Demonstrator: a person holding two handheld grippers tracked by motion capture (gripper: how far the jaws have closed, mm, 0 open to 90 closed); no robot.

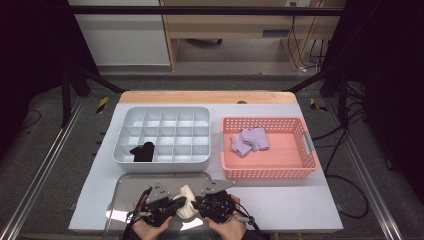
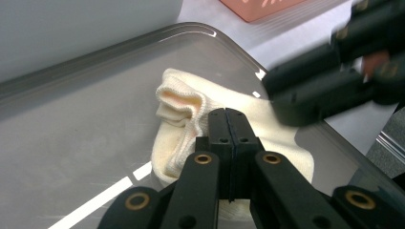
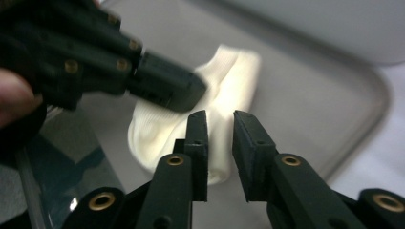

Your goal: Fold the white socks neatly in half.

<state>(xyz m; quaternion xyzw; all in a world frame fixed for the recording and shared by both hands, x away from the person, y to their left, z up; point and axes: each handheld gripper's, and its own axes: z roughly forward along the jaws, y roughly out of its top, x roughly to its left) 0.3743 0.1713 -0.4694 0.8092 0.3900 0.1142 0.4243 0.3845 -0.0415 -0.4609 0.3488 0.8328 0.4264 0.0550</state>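
Note:
A cream sock lies bunched on the grey metal tray at the table's front edge. My left gripper comes at it from the left. In the left gripper view its jaws are pressed together over the sock, with the ribbed cuff gathered at their tip. My right gripper faces it from the right. In the right gripper view that gripper stands slightly open just above the sock, nothing between the pads. The left gripper rests on the sock's middle there.
Behind the tray stands a white divided organizer with a black sock in a front-left compartment. To its right, a pink basket holds purple socks. The person's hands are at the bottom edge.

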